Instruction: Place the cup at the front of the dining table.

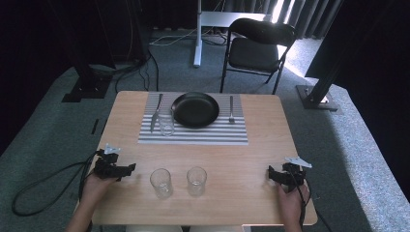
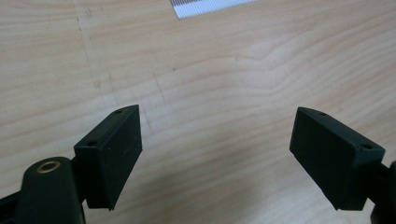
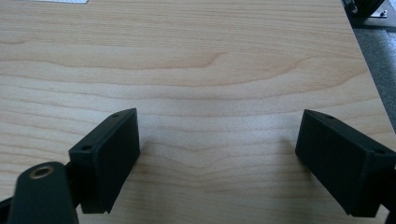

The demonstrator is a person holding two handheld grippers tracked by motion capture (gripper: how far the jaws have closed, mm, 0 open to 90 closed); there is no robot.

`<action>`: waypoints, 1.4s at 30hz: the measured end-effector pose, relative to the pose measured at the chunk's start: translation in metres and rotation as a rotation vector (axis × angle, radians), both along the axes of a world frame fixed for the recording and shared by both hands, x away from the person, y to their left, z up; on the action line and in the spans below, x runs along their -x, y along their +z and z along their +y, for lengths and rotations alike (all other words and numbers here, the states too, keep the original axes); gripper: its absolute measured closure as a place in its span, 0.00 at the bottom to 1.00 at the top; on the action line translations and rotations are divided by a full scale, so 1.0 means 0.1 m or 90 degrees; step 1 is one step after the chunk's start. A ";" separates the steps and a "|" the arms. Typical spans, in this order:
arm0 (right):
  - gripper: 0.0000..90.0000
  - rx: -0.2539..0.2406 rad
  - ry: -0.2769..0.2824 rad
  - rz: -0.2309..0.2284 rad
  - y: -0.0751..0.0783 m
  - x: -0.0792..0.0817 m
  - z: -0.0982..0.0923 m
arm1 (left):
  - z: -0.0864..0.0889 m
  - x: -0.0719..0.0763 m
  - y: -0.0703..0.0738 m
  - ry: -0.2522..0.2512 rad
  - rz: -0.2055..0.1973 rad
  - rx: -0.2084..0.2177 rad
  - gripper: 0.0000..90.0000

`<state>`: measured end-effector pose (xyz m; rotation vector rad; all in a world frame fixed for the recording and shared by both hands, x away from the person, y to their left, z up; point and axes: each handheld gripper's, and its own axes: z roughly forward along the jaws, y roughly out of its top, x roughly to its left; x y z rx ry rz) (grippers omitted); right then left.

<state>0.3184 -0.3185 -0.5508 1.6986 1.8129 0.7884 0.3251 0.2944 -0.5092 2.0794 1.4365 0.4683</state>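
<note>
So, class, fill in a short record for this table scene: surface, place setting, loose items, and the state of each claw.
Surface: light wooden table
Mat: grey striped placemat
Dish: round black plate on the mat
Cutlery: metal knife left of the plate, metal fork right of it
Glass on mat: clear tumbler beside the knife
Loose items: two clear glasses at the near edge
Left claw: open, nothing held
Right claw: open, nothing held
</note>
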 end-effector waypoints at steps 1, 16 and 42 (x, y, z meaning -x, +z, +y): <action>0.15 0.000 0.000 0.000 0.00 0.00 0.00 | 0.00 0.02 -0.01 -0.001 0.002 0.001 0.20; 0.15 -0.001 -0.001 0.001 0.00 0.00 0.00 | 0.11 0.33 -0.10 0.021 -0.008 0.011 0.20; 0.15 -0.001 -0.001 0.001 0.00 0.00 0.00 | 0.38 0.71 -0.25 0.111 -0.053 0.007 0.20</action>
